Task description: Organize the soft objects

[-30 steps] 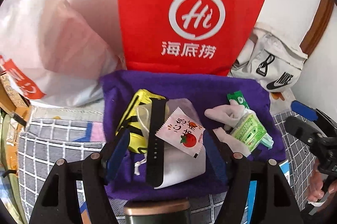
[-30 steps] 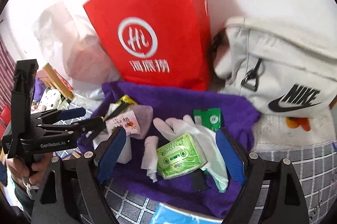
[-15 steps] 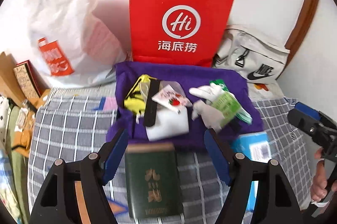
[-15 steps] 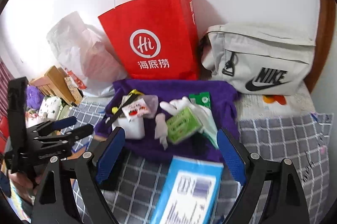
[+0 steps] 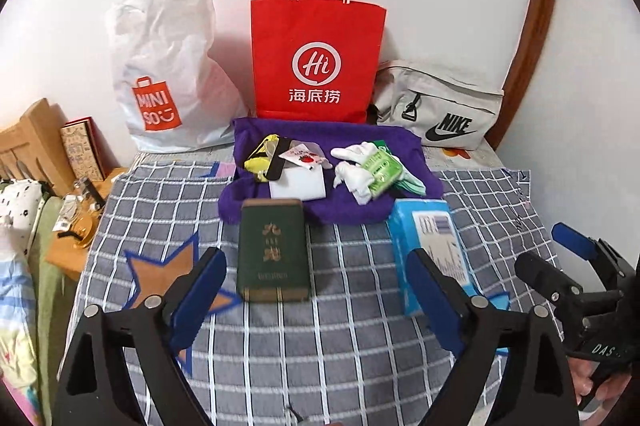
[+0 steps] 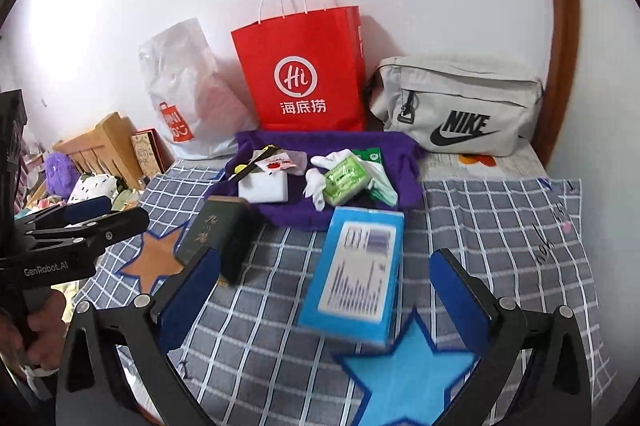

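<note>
A purple cloth [image 5: 352, 141] lies spread on the grey checked bed cover [image 5: 360, 338], directly in front of a red paper bag [image 5: 316, 57] standing against the wall; its long axis runs left to right across both views. On the left half of the cloth rest a yellow item [image 5: 258, 155], a black strap [image 5: 278, 161] running near to far, a small packet with a red tomato print [image 5: 306, 157] and a white rectangular block [image 5: 297, 184]. On the right half lie white gloves [image 5: 356, 165] with fingers pointing down-left, and on them a green tissue pack [image 5: 382, 171] set diagonally. Just in front of the cloth a dark green box [image 5: 274, 250] lies with its long axis pointing toward the cloth, and beside it a blue box [image 5: 430, 246] lies likewise. A white plastic bag [image 5: 168, 65] stands left of the red bag, and a grey pouch [image 5: 440, 105] to its right. The left tool [image 5: 316, 290] is spreading its jaws wide, nothing between them. The right tool [image 6: 326, 290] is also spreading wide, hovering above the blue box without touching it.
</note>
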`<state>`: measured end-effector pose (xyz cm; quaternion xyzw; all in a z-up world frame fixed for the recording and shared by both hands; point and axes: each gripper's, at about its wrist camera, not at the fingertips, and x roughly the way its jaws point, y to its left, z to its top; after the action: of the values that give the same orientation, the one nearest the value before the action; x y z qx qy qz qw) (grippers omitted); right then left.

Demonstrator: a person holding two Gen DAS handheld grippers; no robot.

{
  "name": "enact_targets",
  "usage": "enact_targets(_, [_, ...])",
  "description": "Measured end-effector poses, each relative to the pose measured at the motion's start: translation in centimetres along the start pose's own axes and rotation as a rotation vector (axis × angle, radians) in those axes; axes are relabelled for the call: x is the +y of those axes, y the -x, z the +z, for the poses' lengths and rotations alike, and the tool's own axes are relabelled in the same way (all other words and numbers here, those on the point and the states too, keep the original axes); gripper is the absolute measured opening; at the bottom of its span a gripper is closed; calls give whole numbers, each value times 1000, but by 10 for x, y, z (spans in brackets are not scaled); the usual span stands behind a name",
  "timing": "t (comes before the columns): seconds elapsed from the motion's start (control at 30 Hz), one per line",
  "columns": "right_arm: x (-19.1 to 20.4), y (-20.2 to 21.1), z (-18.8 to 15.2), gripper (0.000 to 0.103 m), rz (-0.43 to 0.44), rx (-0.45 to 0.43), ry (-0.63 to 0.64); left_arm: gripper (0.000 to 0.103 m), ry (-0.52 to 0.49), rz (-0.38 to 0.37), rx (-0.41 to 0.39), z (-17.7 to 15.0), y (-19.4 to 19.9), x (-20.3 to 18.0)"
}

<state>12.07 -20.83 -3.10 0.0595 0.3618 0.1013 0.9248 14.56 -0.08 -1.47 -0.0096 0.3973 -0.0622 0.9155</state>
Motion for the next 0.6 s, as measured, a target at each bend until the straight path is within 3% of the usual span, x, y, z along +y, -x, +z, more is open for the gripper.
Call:
enact_targets(0.13, [5, 23, -18, 103, -13, -13, 13, 99, -23, 8, -48, -17, 30, -14])
enact_targets(0.3, [4, 47, -36, 103, -34, -22, 7, 99, -29, 61, -98, -38, 56, -24])
enact_targets(0.6, [8, 83, -54, 103, -48, -65, 22, 99, -11, 99, -120, -59, 74, -28])
